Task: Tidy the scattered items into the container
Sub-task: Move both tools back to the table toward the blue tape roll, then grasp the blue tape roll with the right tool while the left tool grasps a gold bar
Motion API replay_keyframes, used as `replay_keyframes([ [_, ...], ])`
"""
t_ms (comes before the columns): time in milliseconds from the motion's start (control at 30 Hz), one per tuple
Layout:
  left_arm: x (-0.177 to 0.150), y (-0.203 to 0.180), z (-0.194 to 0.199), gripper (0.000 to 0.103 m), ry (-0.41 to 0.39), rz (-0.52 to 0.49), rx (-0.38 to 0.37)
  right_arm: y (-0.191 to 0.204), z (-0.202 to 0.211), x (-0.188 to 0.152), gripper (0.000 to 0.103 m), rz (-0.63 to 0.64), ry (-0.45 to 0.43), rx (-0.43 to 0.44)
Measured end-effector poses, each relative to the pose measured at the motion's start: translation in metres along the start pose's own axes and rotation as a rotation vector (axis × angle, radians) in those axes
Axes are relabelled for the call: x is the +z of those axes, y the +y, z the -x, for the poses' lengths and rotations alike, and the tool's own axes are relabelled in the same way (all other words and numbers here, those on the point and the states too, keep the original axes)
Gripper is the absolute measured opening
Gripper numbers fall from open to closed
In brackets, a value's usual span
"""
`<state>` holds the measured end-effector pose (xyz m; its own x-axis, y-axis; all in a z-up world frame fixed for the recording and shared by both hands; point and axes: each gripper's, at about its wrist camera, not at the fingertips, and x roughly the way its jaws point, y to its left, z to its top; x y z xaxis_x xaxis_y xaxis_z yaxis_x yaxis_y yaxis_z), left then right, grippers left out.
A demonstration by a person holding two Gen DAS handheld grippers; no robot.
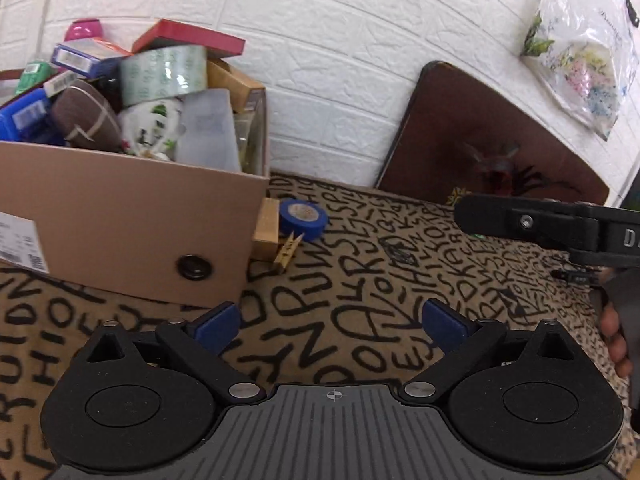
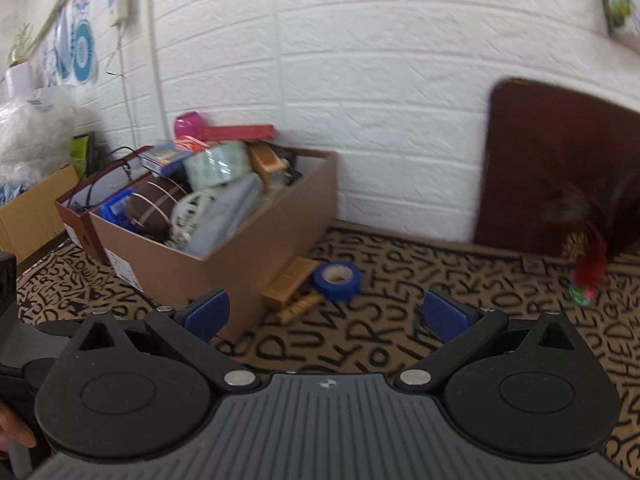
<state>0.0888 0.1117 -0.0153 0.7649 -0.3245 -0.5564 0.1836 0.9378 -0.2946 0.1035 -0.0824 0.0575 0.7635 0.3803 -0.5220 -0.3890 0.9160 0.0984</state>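
Both the left gripper (image 1: 330, 322) and right gripper (image 2: 326, 312) hang with jaws wide, empty; the cardboard box (image 2: 256, 256) is full. Beside it lie 1 blue tape roll (image 2: 337, 280) and a clothespin (image 1: 287, 257).

The cardboard box (image 1: 120, 216) is plain brown, with a white label and a round black hole on its side. The surface beneath it is a tan cloth (image 1: 360, 280) printed all over with bold black letters. Beside the box lie a bright blue tape roll (image 1: 303, 220) with a pale core, a golden-brown small box (image 1: 266, 232) and a light wooden clothespin (image 1: 288, 254). Inside the box show a pale green patterned tape roll (image 1: 164, 74), a red flat box (image 1: 188, 38), a brown ball (image 1: 86, 116) with white stripes, a pink scoop (image 2: 188, 126) and blue packets. The wall (image 1: 340, 60) is white brick-pattern. A dark brown board (image 1: 480, 132) leans on it. Each gripper is black with blue pads (image 1: 218, 326).
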Motion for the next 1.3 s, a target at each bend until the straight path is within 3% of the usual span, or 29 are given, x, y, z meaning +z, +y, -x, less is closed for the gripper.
replay_keyframes([
  [133, -0.006, -0.008, -0.026, 0.091, 0.015, -0.036, 0.021, -0.023, -0.019, -0.010, 0.102, -0.011, 0.043, -0.005],
  [267, -0.006, -0.014, -0.048, 0.077, 0.002, -0.051, 0.157, -0.035, -0.053, -0.011, 0.102, -0.015, 0.090, 0.015],
  [333, -0.004, -0.014, -0.060, 0.068, 0.005, -0.008, 0.214, -0.038, -0.072, -0.009, 0.102, -0.017, 0.107, 0.034],
  [533, 0.000, -0.008, -0.090, 0.061, -0.050, 0.119, 0.339, -0.040, -0.128, 0.005, 0.097, 0.008, 0.129, 0.079],
  [633, 0.000, -0.010, -0.094, 0.071, -0.084, 0.158, 0.344, -0.041, -0.155, 0.017, 0.095, 0.019, 0.126, 0.110],
  [767, -0.003, -0.017, -0.105, 0.078, -0.102, 0.098, 0.363, -0.039, -0.194, 0.034, 0.094, 0.027, 0.121, 0.146],
  [933, -0.002, -0.014, -0.104, 0.081, -0.099, 0.096, 0.330, -0.032, -0.250, 0.040, 0.082, 0.018, 0.221, 0.209],
  [1033, -0.003, -0.015, -0.100, 0.082, -0.071, 0.065, 0.321, -0.027, -0.250, 0.030, 0.067, 0.068, 0.260, 0.264],
  [1100, -0.007, -0.015, -0.092, 0.081, -0.058, 0.049, 0.326, -0.024, -0.231, 0.019, 0.055, 0.130, 0.227, 0.239],
  [1167, -0.011, -0.013, -0.085, 0.079, -0.052, 0.029, 0.345, -0.026, -0.214, 0.010, 0.055, 0.158, 0.262, 0.227],
  [1300, -0.018, -0.008, -0.066, 0.080, -0.023, 0.004, 0.299, -0.013, -0.170, -0.013, 0.055, 0.264, 0.295, 0.238],
])
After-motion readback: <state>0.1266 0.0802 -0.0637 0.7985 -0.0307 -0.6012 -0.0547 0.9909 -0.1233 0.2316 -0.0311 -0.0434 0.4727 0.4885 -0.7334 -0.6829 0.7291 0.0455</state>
